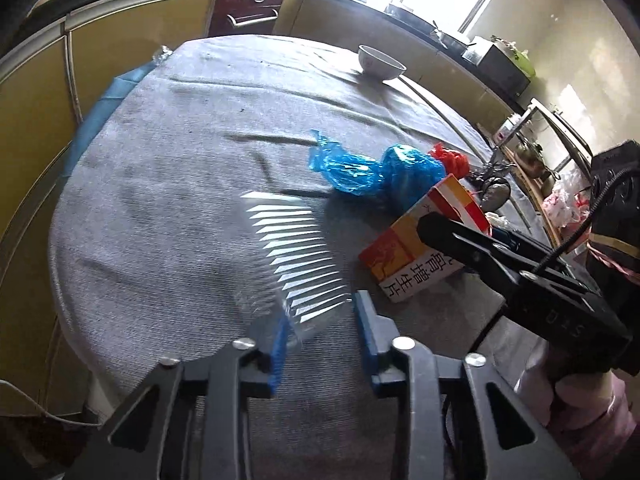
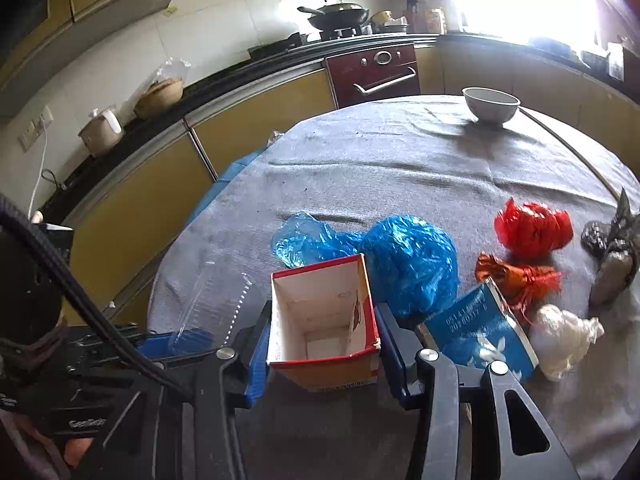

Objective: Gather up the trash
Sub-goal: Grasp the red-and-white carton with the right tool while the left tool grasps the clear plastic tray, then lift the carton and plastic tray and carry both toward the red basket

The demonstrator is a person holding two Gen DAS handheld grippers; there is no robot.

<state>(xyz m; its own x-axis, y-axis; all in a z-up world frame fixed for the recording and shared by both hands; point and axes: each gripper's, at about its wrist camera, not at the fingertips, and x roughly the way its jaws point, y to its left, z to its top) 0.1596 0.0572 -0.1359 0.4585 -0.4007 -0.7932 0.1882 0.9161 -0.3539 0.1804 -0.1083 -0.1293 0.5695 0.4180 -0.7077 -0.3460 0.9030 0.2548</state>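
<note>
My right gripper [image 2: 322,354] is shut on an open red and orange carton [image 2: 324,320], whose mouth faces up; the carton also shows in the left wrist view [image 1: 424,240]. My left gripper [image 1: 320,336] is open around the rim of a clear plastic cup [image 1: 292,256] lying on its side on the grey cloth; the cup also shows in the right wrist view [image 2: 216,304]. Two blue plastic bags [image 2: 408,260] lie behind the carton. Red bags [image 2: 532,228], a blue packet [image 2: 480,332] and a white wad [image 2: 564,340] lie to the right.
A round table with a grey cloth [image 2: 400,168] bears a white bowl [image 2: 490,104] at the far side. Dark wrappers [image 2: 612,256] lie at the right edge. Yellow kitchen cabinets and an oven [image 2: 376,72] stand behind the table.
</note>
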